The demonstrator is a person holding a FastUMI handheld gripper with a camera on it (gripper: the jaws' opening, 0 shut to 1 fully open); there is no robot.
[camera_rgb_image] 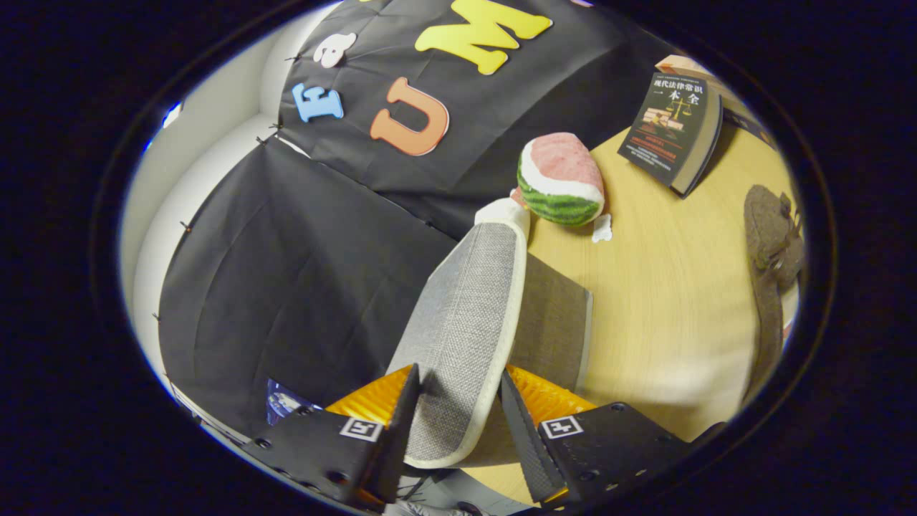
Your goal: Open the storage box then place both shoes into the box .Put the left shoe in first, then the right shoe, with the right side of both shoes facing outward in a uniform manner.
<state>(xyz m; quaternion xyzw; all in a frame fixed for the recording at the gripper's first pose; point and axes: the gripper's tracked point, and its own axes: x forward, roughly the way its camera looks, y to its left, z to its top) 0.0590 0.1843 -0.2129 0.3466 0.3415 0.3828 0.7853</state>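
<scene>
- The gripper point(458, 423) sat at the bottom centre of the frame, its two fingers clamped on the grey fabric lid point(469, 322) of the storage box, one on each face.
- The lid stood raised on edge, running from between the fingers up toward the frame's centre, with a pale trim along its rim.
- Beyond the lid's far tip, a watermelon-slice plush toy point(560, 179) lay on the wooden table point(666, 287).
- A dark book point(670, 129) rested in the upper right, well apart from the toy.
- A brown shoe point(770, 229) lay at the right edge of the frame.
</scene>
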